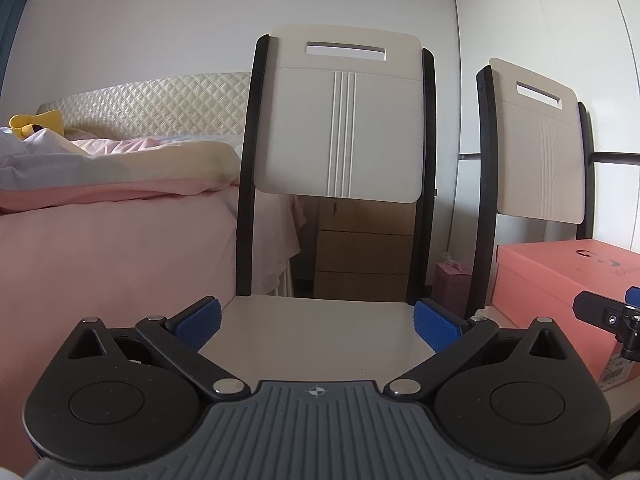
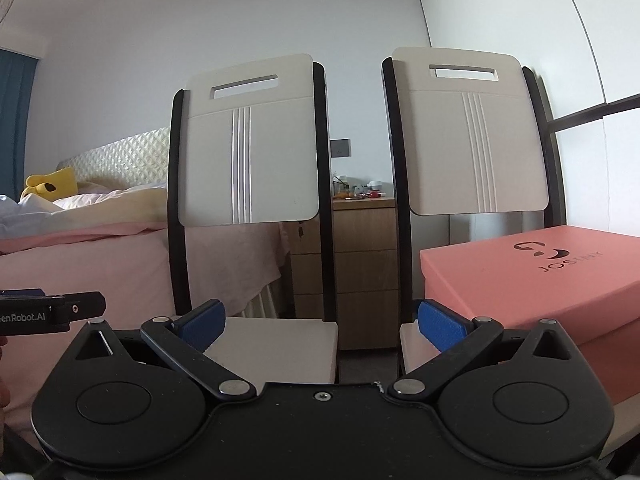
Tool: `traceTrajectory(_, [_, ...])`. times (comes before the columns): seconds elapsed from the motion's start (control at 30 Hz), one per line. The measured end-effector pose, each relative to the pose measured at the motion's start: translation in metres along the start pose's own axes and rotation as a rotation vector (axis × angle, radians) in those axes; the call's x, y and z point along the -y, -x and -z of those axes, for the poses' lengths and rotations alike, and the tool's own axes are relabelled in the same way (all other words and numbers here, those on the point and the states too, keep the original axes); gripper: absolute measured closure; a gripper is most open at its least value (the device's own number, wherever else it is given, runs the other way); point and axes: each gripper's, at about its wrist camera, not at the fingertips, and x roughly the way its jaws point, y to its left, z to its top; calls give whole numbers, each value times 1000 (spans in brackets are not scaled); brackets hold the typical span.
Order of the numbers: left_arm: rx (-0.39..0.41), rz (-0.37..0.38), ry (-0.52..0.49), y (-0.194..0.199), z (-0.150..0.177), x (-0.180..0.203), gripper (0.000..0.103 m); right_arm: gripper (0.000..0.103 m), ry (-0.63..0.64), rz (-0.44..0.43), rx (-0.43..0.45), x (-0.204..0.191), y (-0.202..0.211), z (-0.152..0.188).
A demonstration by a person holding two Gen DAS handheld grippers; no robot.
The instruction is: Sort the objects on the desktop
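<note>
My left gripper (image 1: 316, 326) is open, its blue pads spread wide over the seat of a white chair (image 1: 338, 120) straight ahead, with nothing between them. My right gripper (image 2: 322, 326) is open too and holds nothing; it points at the gap between two white chairs (image 2: 248, 148). A salmon-pink shoebox (image 2: 540, 280) rests on the right-hand chair's seat, just right of my right gripper's right pad. That shoebox (image 1: 560, 280) also shows at the right edge of the left wrist view. No small desktop objects lie near either gripper.
A bed with pink bedding (image 1: 100, 232) and a yellow plush toy (image 1: 32, 124) fills the left side. A wooden drawer unit (image 2: 360, 264) with small items on top stands behind the chairs. The left gripper's black body (image 2: 52, 312) reaches in at the right wrist view's left edge.
</note>
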Motion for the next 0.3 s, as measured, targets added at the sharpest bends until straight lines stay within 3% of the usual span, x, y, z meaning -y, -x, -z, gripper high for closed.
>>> traceTrajectory(0.3, [-7, -9, -2, 0, 1, 1, 0, 0, -6, -4, 2, 1, 1, 1])
